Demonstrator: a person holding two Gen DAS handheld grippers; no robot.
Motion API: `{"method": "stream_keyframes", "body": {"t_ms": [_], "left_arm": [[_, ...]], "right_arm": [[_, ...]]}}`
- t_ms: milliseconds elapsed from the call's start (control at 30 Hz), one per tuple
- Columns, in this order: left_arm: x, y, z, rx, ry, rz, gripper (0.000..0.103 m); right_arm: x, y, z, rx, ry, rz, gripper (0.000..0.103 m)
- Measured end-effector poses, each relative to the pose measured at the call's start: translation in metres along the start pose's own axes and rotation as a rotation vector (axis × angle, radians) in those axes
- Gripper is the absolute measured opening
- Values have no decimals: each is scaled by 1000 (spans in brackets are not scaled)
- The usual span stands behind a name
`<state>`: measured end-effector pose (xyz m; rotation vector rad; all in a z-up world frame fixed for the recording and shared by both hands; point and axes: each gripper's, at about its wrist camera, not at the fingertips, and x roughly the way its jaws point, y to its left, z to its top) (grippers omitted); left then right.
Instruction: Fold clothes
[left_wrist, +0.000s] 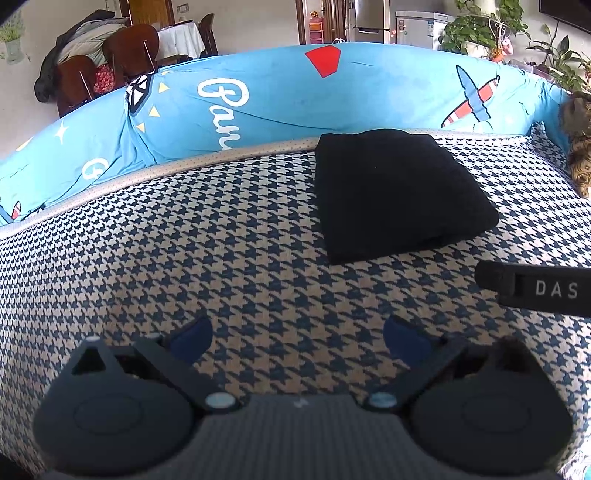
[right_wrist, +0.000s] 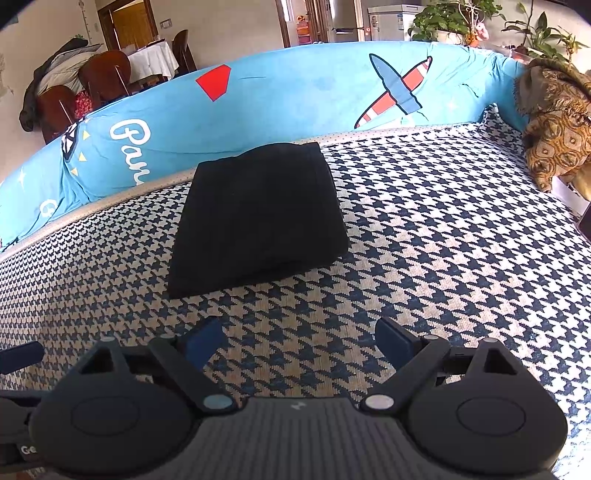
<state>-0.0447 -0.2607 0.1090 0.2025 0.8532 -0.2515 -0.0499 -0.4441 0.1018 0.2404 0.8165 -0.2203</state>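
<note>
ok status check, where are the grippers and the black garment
Left gripper and right gripper open, empty, above the houndstooth cover. Black garment folded, lying flat ahead, untouched. Nothing in the way.

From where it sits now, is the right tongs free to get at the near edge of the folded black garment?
Probably yes. The right tongs stand open and empty above the houndstooth cover, and only bare cover lies between them and the folded black garment. The left tongs are off to the side.

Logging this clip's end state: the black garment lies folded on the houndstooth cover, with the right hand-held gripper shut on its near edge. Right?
Not quite. The black garment lies folded on the houndstooth cover, but the right wrist view shows the right hand-held gripper open, short of it.
</note>
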Motion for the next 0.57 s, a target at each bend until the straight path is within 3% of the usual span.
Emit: {"method": "stream_keyframes", "body": {"t_ms": [567], "left_arm": [[-5, -3, -2, 8, -22, -8, 103]], "right_arm": [[1, 2, -2, -16, 3, -14, 91]]}}
